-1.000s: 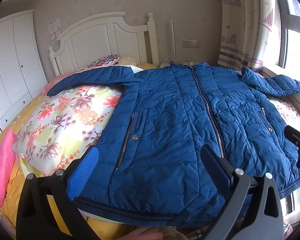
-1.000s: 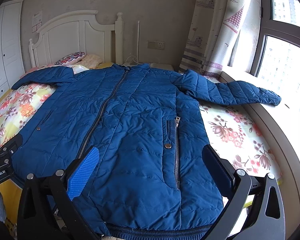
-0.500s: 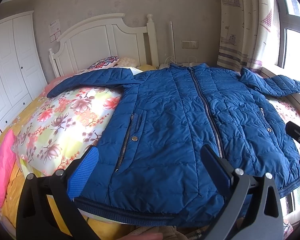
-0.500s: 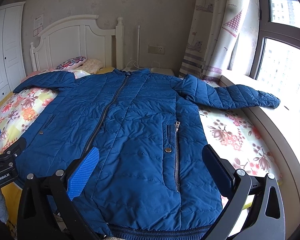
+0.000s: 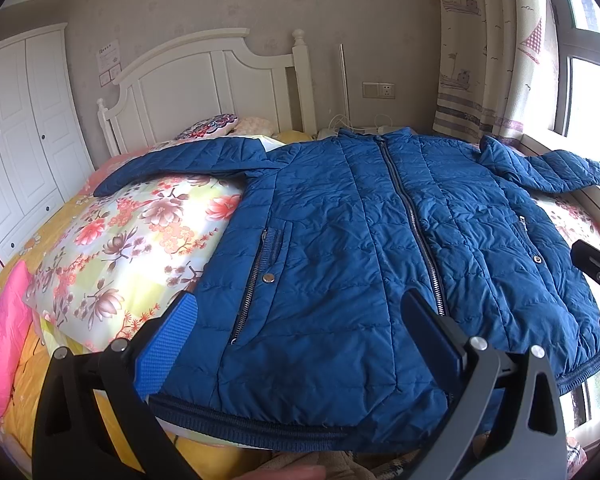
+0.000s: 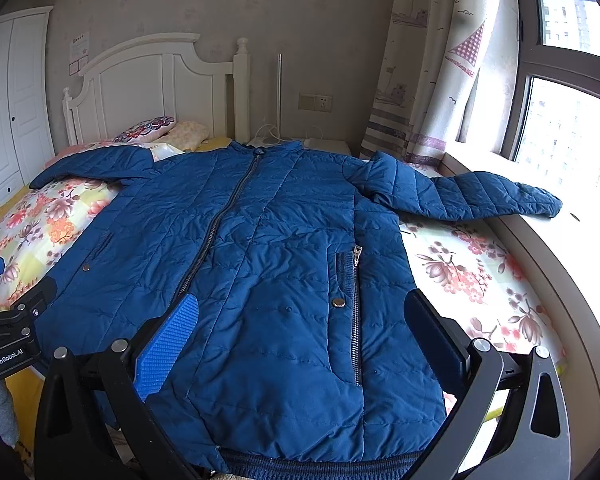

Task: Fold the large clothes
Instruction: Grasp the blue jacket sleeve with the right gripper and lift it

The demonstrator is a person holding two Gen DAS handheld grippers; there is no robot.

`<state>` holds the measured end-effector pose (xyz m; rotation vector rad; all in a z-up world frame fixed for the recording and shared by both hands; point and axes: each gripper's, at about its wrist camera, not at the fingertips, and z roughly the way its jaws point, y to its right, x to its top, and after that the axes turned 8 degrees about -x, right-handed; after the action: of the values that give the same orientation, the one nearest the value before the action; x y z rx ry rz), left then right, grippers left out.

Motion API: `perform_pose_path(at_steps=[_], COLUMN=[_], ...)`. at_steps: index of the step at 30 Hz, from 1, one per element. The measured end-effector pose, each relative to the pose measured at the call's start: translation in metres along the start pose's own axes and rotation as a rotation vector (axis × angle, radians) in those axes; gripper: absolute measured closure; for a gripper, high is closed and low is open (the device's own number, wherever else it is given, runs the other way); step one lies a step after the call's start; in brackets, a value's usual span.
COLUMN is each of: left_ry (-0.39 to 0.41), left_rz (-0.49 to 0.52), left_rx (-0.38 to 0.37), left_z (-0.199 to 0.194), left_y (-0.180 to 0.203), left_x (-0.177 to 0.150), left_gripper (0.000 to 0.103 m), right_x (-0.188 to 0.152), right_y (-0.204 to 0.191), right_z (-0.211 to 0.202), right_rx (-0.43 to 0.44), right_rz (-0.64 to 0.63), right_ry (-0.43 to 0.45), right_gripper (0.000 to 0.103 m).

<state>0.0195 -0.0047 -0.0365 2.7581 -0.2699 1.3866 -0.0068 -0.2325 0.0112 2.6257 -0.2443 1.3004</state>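
floral bed (image 5: 112, 248), blue jacket (image 5: 380, 248) flat, hem between both parted tongs (image 5: 300, 332)

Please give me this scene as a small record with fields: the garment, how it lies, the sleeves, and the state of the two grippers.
garment: blue quilted jacket, zipped shut, front side up
surface: bed with floral quilt
collar: toward the white headboard
hem: nearest both cameras
sleeves: both spread outward; one sleeve reaches the window sill
left gripper: open, above the hem, holding nothing
right gripper: open, above the hem, holding nothing
folding: not yet begun
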Motion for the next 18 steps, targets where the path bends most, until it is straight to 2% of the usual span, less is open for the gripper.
perform_pose_path(at_steps=[4, 7, 9, 13, 15, 18], left_ry=[-0.014, -0.060, -0.089, -0.183, -0.213, -0.249], left_rz=[0.013, 0.048, 0.062, 0.068, 0.069, 0.058], left_rx=[-0.019, -0.037, -0.033, -0.067, -0.061, -0.035], left_z=[0.009, 0.043, 0.071, 0.151, 0.187, 0.241], left_y=[0.003, 0.006, 0.008, 0.011, 0.011, 0.009], left_x=[0.007, 0.031, 0.050, 0.097, 0.115, 0.138], left_gripper=[0.002, 0.002, 0.002, 0.002, 0.002, 0.002], right_x=[0.006, 0.018, 0.027, 0.044, 0.052, 0.062], right_y=[0.017, 0.051, 0.083, 0.149, 0.182, 0.215], right_z=[0.014, 0.052, 0.081, 0.147, 0.187, 0.234], right_rx=[0.067, 0.060, -0.002, -0.104, -0.153, -0.217], right_rz=[0.047, 0.152, 0.232, 0.389, 0.473, 0.533], right_ry=[0.001, -0.077, -0.112, -0.187, -0.238, -0.281], right_gripper=[0.004, 0.004, 0.004, 0.004, 0.004, 0.004])
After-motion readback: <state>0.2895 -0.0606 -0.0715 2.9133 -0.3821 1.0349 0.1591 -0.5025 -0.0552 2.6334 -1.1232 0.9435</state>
